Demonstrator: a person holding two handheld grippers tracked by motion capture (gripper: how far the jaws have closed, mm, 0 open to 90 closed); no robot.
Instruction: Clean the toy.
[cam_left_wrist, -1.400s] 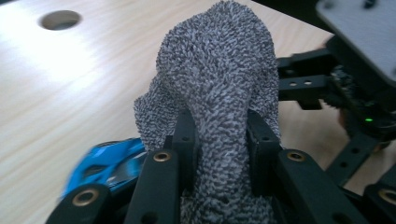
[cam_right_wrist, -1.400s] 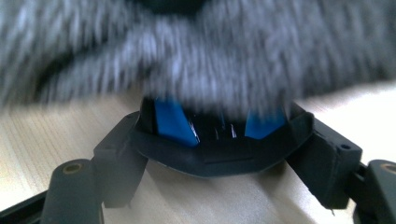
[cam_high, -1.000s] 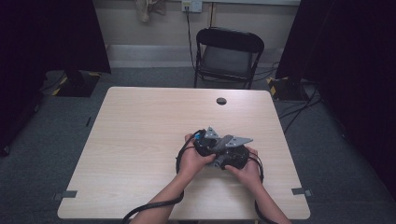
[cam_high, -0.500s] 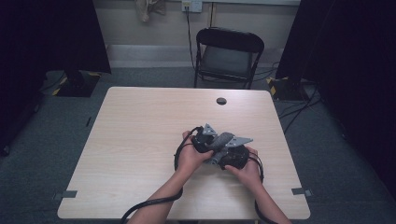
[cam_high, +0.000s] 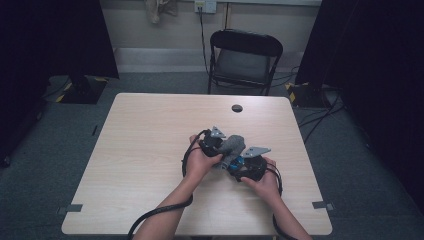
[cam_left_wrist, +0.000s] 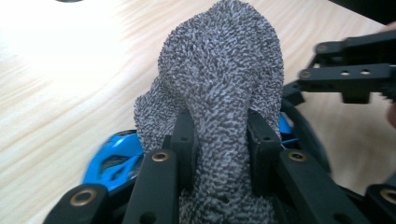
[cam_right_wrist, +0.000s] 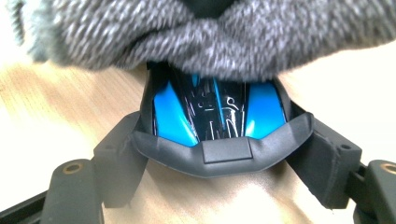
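A grey fuzzy cloth (cam_left_wrist: 219, 79) stands up between the jaws of my left gripper (cam_left_wrist: 219, 140), which is shut on it. In the high view the left gripper (cam_high: 223, 149) holds the cloth (cam_high: 233, 144) near the table's middle, right against my right gripper (cam_high: 235, 162). The right gripper (cam_right_wrist: 222, 158) is shut on a glossy blue and black object (cam_right_wrist: 217, 116) with a dark grey rim, one jaw pressing each side. The cloth (cam_right_wrist: 210, 32) drapes over that object's far end. The blue object (cam_left_wrist: 114, 161) peeks out beneath the cloth.
The light wooden table (cam_high: 150, 150) carries a small black round disc (cam_high: 237, 108) near its far edge. A black folding chair (cam_high: 245, 60) stands behind the table. Cables trail from both grippers off the near edge. Dark curtains flank the room.
My left gripper with the cloth has shifted a little left and away across the table. The right hand and the blue object have stayed put.
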